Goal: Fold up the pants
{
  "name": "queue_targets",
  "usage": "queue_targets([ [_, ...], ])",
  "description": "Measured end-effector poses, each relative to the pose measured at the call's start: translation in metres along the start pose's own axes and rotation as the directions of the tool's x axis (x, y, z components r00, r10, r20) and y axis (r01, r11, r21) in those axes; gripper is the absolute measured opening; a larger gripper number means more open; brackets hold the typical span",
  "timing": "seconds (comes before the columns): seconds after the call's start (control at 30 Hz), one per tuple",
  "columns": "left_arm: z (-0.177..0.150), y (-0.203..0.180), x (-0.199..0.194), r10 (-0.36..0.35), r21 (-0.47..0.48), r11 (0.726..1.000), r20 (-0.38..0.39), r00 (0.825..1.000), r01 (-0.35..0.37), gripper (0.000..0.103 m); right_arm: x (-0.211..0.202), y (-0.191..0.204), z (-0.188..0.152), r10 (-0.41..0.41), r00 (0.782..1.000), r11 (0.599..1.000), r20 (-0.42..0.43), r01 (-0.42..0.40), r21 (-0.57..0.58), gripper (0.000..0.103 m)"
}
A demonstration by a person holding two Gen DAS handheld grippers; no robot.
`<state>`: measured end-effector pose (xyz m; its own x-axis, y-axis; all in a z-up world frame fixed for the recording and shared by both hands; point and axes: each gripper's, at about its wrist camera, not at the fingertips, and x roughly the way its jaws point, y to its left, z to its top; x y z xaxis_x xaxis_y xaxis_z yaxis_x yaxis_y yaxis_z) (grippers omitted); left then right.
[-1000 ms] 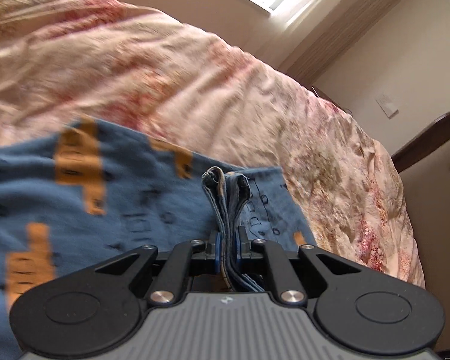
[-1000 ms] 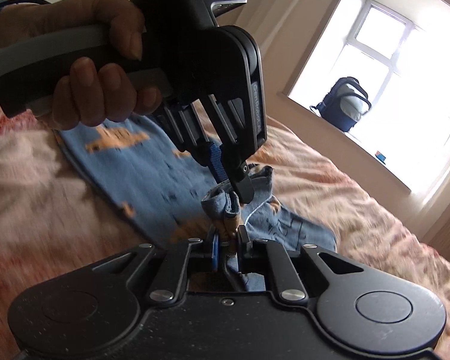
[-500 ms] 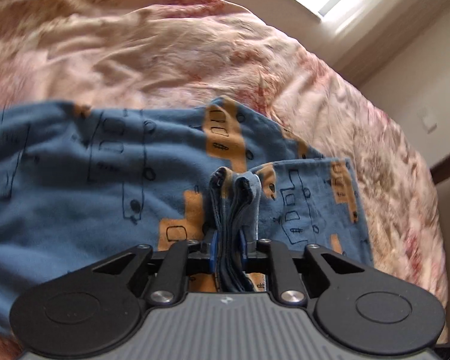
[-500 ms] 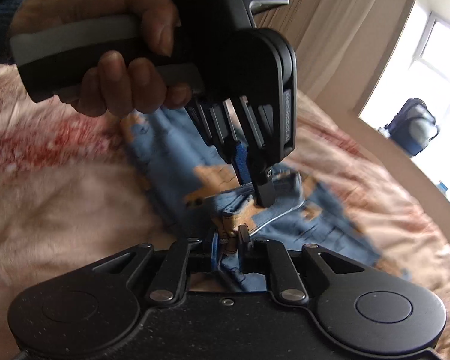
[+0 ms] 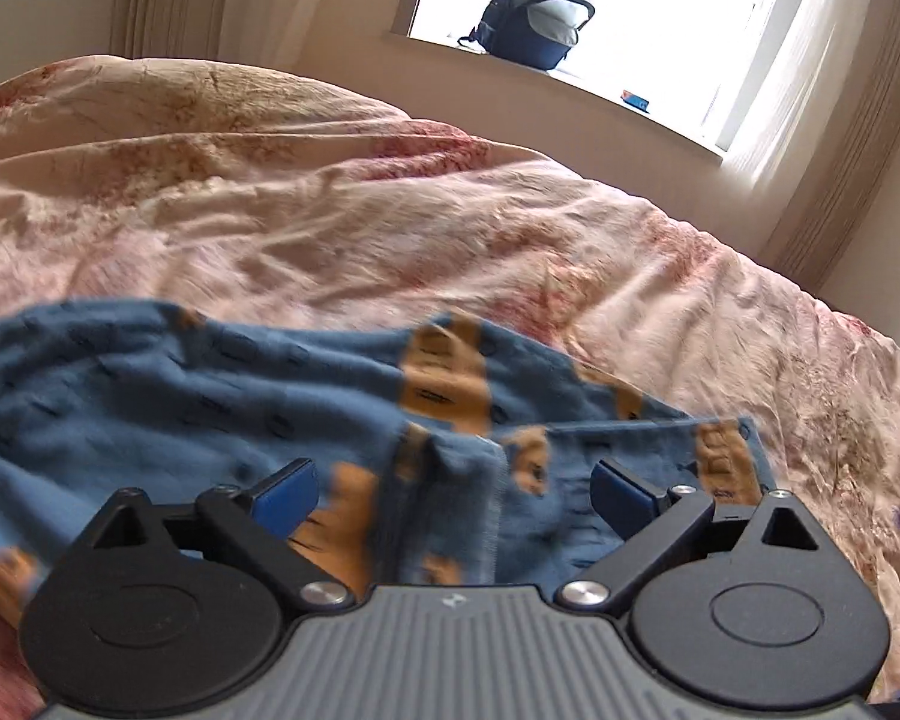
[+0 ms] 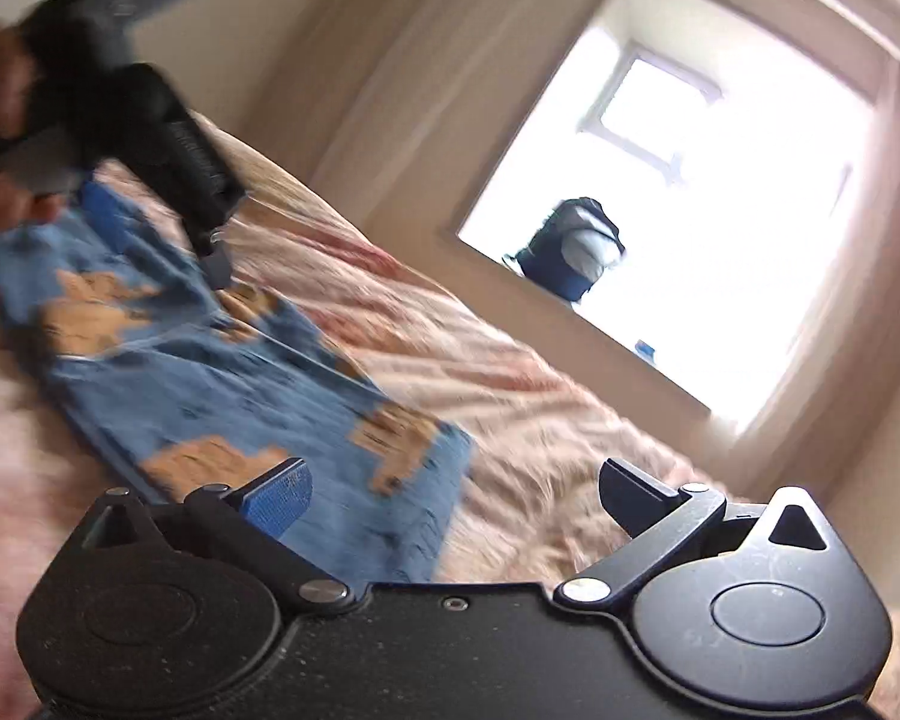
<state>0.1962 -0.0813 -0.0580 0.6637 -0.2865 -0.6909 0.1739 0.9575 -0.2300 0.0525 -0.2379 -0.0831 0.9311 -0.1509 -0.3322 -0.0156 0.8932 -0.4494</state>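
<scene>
Blue pants (image 5: 228, 396) with orange printed patches lie folded over on a pink floral bedspread (image 5: 390, 222). My left gripper (image 5: 453, 495) hangs just above them with its jaws opening wide; a fold of cloth lies below the gap, untouched by the pads. In the right wrist view the pants (image 6: 222, 372) stretch away to the left, blurred. My right gripper (image 6: 453, 498) is over their near corner, its jaws opening wide with nothing pressed between them. The left gripper (image 6: 168, 180), held by a hand, shows blurred at the upper left of that view.
The bedspread (image 6: 540, 438) is rumpled and fills most of both views. A window with a dark backpack (image 5: 537, 15) on its sill lies beyond the bed, with curtains (image 5: 834, 120) at its side. The backpack (image 6: 576, 246) also shows in the right wrist view.
Both grippers were shut on bunched edges of the pants; now both stand wide apart and the cloth has dropped onto the bed. Both views have tilted up toward the window.
</scene>
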Motion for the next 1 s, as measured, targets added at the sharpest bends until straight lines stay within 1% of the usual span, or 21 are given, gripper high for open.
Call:
queue_targets([
  [0.07,-0.013,-0.010,0.004,0.032,0.037,0.999,0.008,0.999,-0.032,0.099,0.013,0.007,-0.001,0.041,0.999,0.999,-0.012,-0.041,-0.012,0.102],
  [0.1,-0.021,-0.015,0.006,0.072,0.072,0.995,0.023,0.997,-0.073,0.099,0.020,0.017,-0.002,0.056,0.998,0.998,-0.025,-0.057,-0.038,0.102],
  [0.13,-0.030,-0.021,0.009,0.130,0.130,0.982,0.057,0.990,-0.137,0.099,0.025,0.026,-0.005,0.056,0.998,0.996,-0.032,-0.058,-0.066,0.102],
  [0.2,-0.045,-0.031,0.014,0.228,0.242,0.935,0.142,0.963,-0.257,0.101,0.028,0.030,-0.011,0.048,0.999,0.995,-0.023,-0.050,-0.086,0.102],
  [0.23,-0.048,-0.030,0.014,0.254,0.256,0.921,0.177,0.951,-0.294,0.102,0.028,0.027,-0.013,0.031,0.999,0.996,-0.031,-0.033,-0.079,0.102],
  [0.27,-0.049,-0.027,0.014,0.272,0.246,0.917,0.186,0.944,-0.313,0.103,0.027,0.023,-0.016,0.004,0.999,0.998,-0.045,-0.007,-0.069,0.102],
  [0.33,-0.045,-0.015,0.013,0.284,0.205,0.926,0.177,0.942,-0.317,0.103,0.017,0.003,-0.028,-0.054,0.996,0.998,-0.071,0.051,-0.041,0.102],
  [0.4,-0.041,-0.002,0.011,0.264,0.173,0.941,0.162,0.951,-0.291,0.103,0.014,-0.014,-0.043,-0.118,0.987,0.993,-0.109,0.117,-0.018,0.102],
  [0.47,-0.038,0.002,0.006,0.251,0.179,0.945,0.147,0.957,-0.275,0.103,0.016,-0.027,-0.050,-0.165,0.974,0.986,-0.152,0.166,-0.006,0.102],
  [0.5,-0.036,0.002,0.002,0.248,0.186,0.944,0.145,0.958,-0.273,0.103,0.017,-0.030,-0.052,-0.182,0.970,0.983,-0.158,0.184,-0.005,0.102],
  [0.57,-0.031,0.004,-0.013,0.215,0.156,0.958,0.172,0.961,-0.242,0.103,0.013,-0.036,-0.046,-0.186,0.977,0.982,-0.108,0.187,-0.003,0.102],
  [0.6,-0.030,0.006,-0.020,0.173,0.133,0.970,0.200,0.964,-0.202,0.103,0.014,-0.036,-0.038,-0.183,0.981,0.983,-0.063,0.183,-0.013,0.102],
  [0.63,-0.026,0.006,-0.024,0.136,0.116,0.980,0.219,0.966,-0.164,0.103,0.016,-0.036,-0.030,-0.168,0.986,0.985,-0.022,0.167,-0.029,0.102],
  [0.67,-0.021,0.006,-0.022,0.124,0.107,0.983,0.217,0.968,-0.150,0.103,0.021,-0.033,-0.019,-0.144,0.989,0.988,0.014,0.145,-0.049,0.102],
  [0.73,-0.010,0.001,-0.006,0.173,0.121,0.973,0.181,0.968,-0.197,0.103,0.031,-0.026,-0.001,-0.045,0.996,0.995,0.080,0.052,-0.088,0.102],
  [0.8,-0.008,-0.002,0.017,0.250,0.183,0.944,0.152,0.956,-0.276,0.103,0.050,-0.015,0.007,0.070,0.989,0.988,0.130,-0.051,-0.149,0.102],
  [0.83,-0.007,-0.002,0.027,0.273,0.216,0.931,0.126,0.954,-0.294,0.103,0.061,-0.008,0.008,0.112,0.985,0.977,0.134,-0.085,-0.194,0.102],
  [0.87,-0.009,0.001,0.030,0.260,0.214,0.935,0.124,0.958,-0.282,0.103,0.073,-0.001,0.008,0.142,0.982,0.965,0.124,-0.110,-0.237,0.102],
  [0.9,-0.012,0.005,0.029,0.248,0.197,0.942,0.134,0.960,-0.271,0.103,0.085,0.004,0.007,0.157,0.982,0.954,0.109,-0.122,-0.275,0.102],
  [0.93,-0.013,0.007,0.028,0.237,0.189,0.947,0.137,0.962,-0.260,0.103,0.095,0.004,0.004,0.154,0.982,0.952,0.106,-0.119,-0.282,0.102],
  [1.0,-0.014,0.011,0.027,0.219,0.190,0.951,0.138,0.966,-0.242,0.103,0.110,-0.009,0.003,0.100,0.991,0.973,0.083,-0.081,-0.216,0.102],
])
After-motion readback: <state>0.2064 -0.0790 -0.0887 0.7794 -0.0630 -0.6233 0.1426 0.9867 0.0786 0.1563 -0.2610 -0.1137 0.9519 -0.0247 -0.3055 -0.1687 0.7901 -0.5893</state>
